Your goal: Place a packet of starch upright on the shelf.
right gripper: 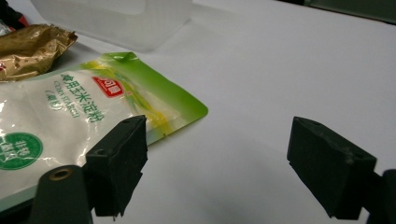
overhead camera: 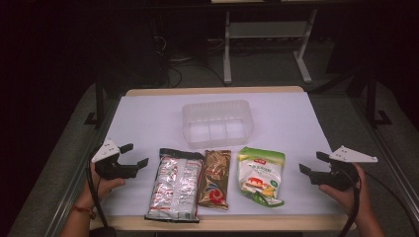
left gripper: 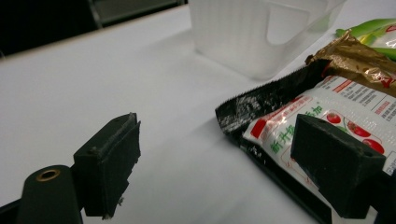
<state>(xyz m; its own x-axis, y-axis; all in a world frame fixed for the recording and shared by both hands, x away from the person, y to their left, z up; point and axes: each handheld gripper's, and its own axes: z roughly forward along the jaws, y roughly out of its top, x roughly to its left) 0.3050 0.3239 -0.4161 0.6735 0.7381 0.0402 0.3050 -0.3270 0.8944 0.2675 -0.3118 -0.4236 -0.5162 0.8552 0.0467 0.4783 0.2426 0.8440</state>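
So you're at the start with both the left gripper [overhead camera: 137, 156] and right gripper [overhead camera: 310, 164] wide and empty, flanking 3 packets lying before the clear plastic bin [overhead camera: 217, 123]; next, probably close on the nearest, the silver tomato-print bag [overhead camera: 175, 186].

three snack packets in a row: one silver-white packet [overhead camera: 174, 188], one brown-gold packet [overhead camera: 216, 179], one green-white pouch [overhead camera: 260, 175], one clear plastic container [overhead camera: 217, 123], two handheld grippers: left gripper [overhead camera: 137, 156], right gripper [overhead camera: 312, 163], one table [overhead camera: 148, 113]
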